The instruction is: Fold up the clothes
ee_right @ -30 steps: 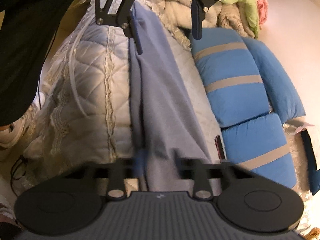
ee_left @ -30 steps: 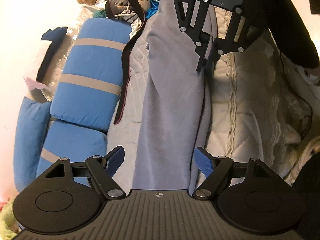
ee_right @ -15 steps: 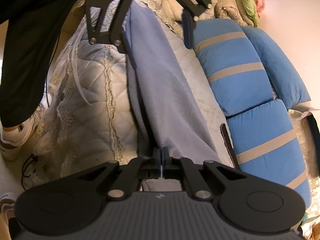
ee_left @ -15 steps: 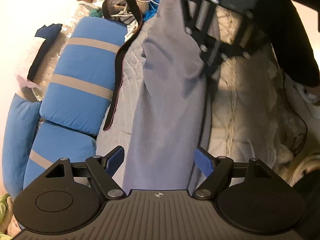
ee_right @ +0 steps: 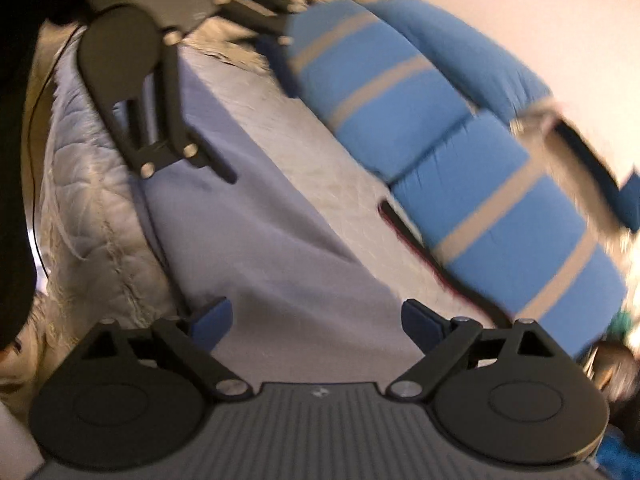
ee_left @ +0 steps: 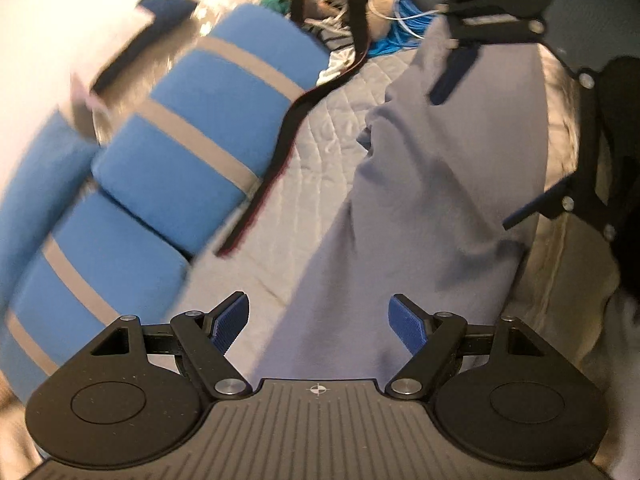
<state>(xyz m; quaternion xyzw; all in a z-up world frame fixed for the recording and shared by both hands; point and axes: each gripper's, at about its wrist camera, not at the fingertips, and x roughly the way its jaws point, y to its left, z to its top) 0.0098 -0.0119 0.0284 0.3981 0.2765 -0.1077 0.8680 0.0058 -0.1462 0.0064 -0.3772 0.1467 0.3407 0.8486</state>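
A long grey-lavender garment (ee_left: 432,200) lies stretched along the quilted bed, also in the right wrist view (ee_right: 272,248). My left gripper (ee_left: 320,324) hovers over one end of it, open, with cloth below the blue pads and nothing pinched. At the far end my right gripper (ee_left: 496,138) has its jaws opening wide over the cloth. Seen from its own camera, the right gripper (ee_right: 316,320) has garment under the gap and neither pad presses on it. The left gripper (ee_right: 248,116) shows at the top left there. Both views are motion-blurred.
Blue cushions with grey stripes (ee_left: 208,120) (ee_right: 460,160) run along one side of the bed, with a black strap (ee_left: 288,120) beside them. A cream quilted bedspread (ee_right: 92,208) lies on the other side. A person's dark clothing (ee_right: 16,120) fills that edge. Cables and clutter (ee_left: 400,12) sit beyond.
My right gripper, shut at the garment's end half a second ago, now stands wide apart. Both grippers have rolled and shifted, so the bed appears tilted and blurred.
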